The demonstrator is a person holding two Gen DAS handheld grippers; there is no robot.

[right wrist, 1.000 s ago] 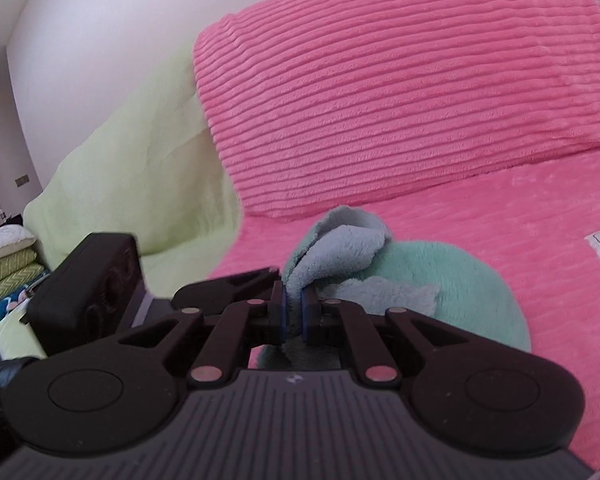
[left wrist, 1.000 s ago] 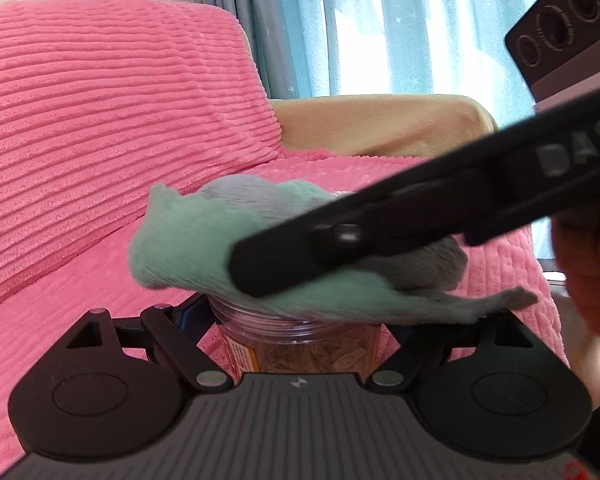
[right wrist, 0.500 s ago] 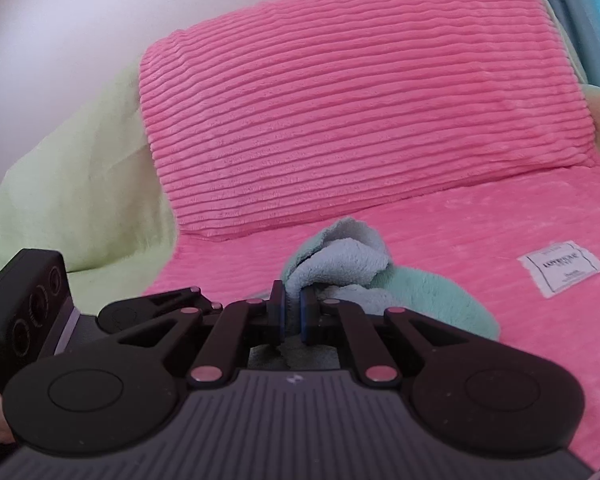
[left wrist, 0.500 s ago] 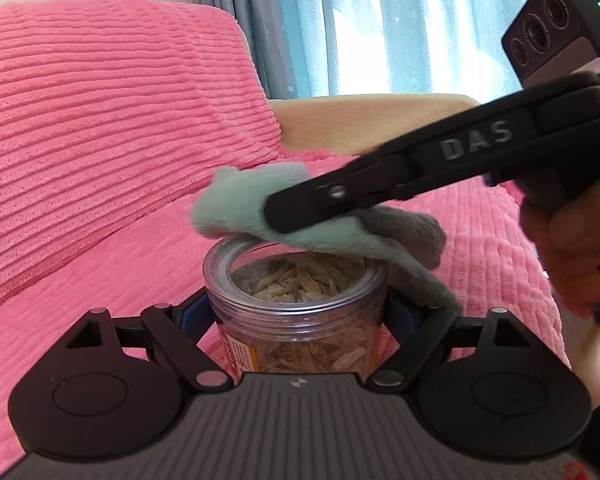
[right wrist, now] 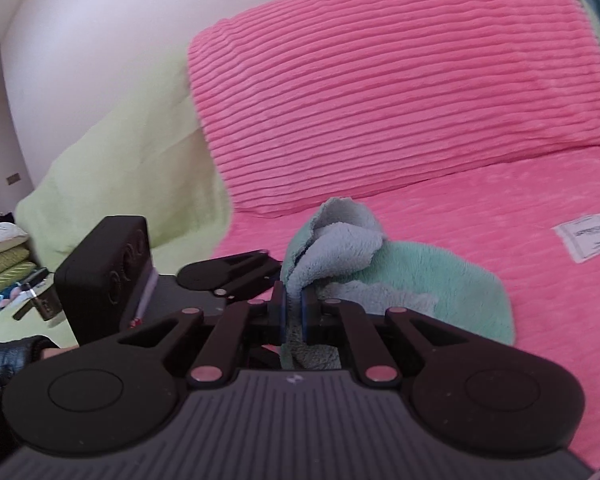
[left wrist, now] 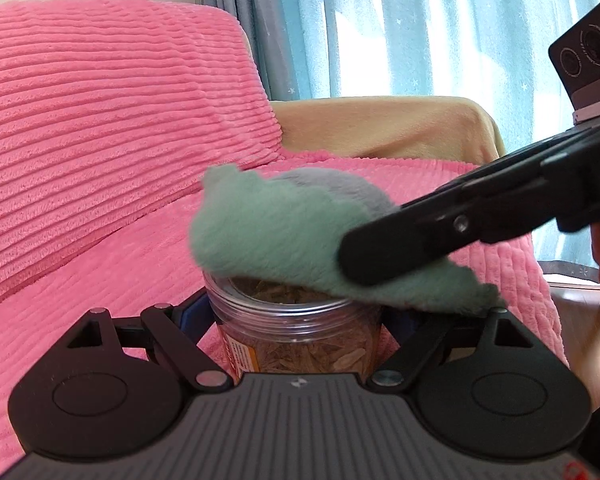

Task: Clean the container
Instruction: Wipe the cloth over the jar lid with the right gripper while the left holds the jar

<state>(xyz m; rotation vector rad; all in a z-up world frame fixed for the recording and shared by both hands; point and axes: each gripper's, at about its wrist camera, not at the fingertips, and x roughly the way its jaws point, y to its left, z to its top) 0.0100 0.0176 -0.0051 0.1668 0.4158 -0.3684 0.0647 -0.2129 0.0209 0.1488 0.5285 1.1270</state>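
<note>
We've got the container — a clear jar w/ brownish dry contents and an orange-edged label — pinched at its sides by the left gripper, jaws spread about jar-wide and closed against its wall, held over the pink sofa cover. The right gripper has its jaws nearly together, nipped on a fold of the green-and-grey cloth, and in the left wrist view that cloth lies across the jar's top, covering most of it. Step in hand, as we judge it, is wiping the lid/rim. To do it well we'd keep the cloth flat on the top and sweep right round the edge, not just the middle, w/ light downward pressure so the jar doesn't twist or slip in the left jaws. The left grip sits low on the jar, so pushing hard sideways could tip it — better to press straight down. Can't tell whether a lid is on under the cloth; if not, the contents could snag or spill, so we'd go gently.
</note>
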